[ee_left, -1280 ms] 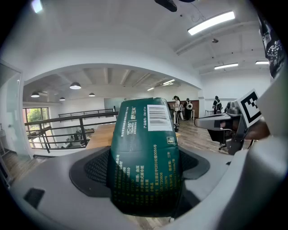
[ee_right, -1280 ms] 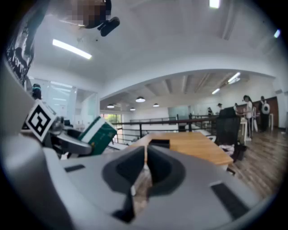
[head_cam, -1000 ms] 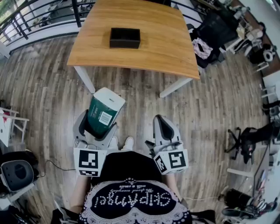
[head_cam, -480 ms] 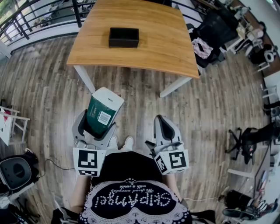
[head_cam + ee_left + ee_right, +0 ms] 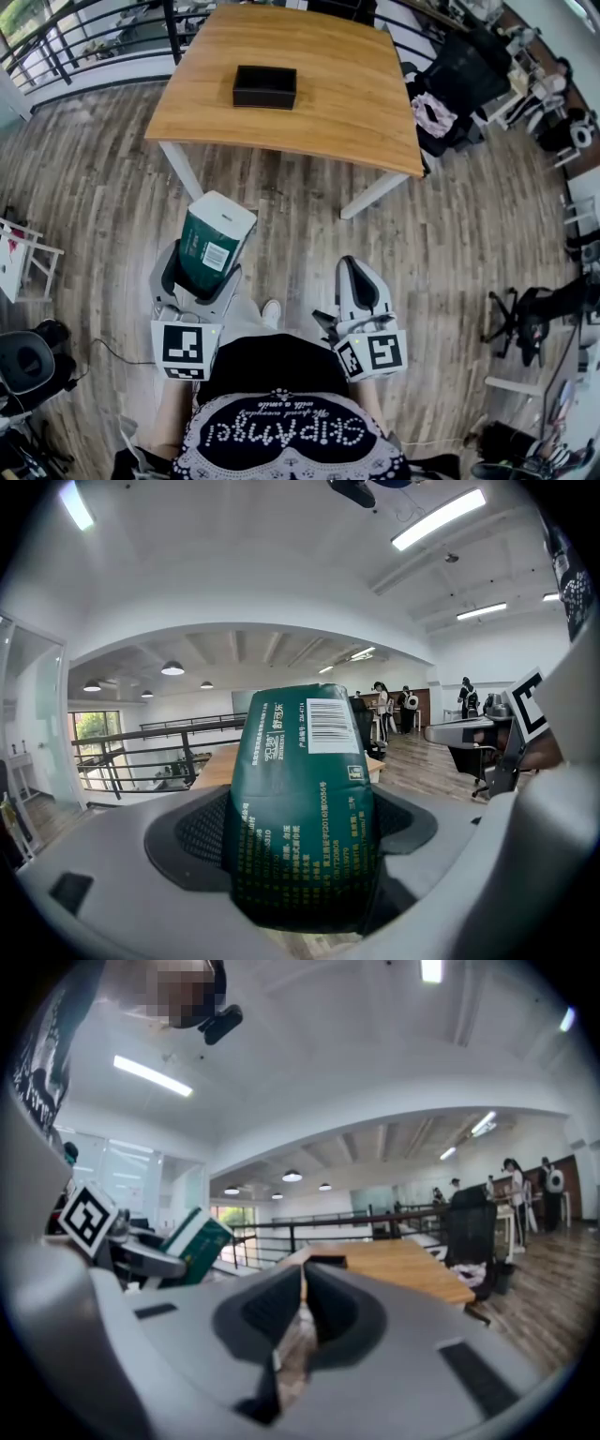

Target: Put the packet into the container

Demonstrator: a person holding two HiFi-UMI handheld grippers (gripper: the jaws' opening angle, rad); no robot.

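Packet (image 5: 211, 242) pinched in left tool (image 5: 200, 270); right tool (image 5: 356, 277) pressed together. Container (image 5: 264, 86) on table (image 5: 347, 94) at 12 o'clock; plank floor (image 5: 450, 234). One shoe (image 5: 270, 314) visible, two before.

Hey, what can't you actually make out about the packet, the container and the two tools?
Inside of the container: head view, too small and dark to see any contents.
Lower end of the packet: left gripper view, hidden inside the left tool.
Fine print on the packet: left gripper view, too dim and small.
The container, right gripper view: only a dark sliver above the shut right tool.
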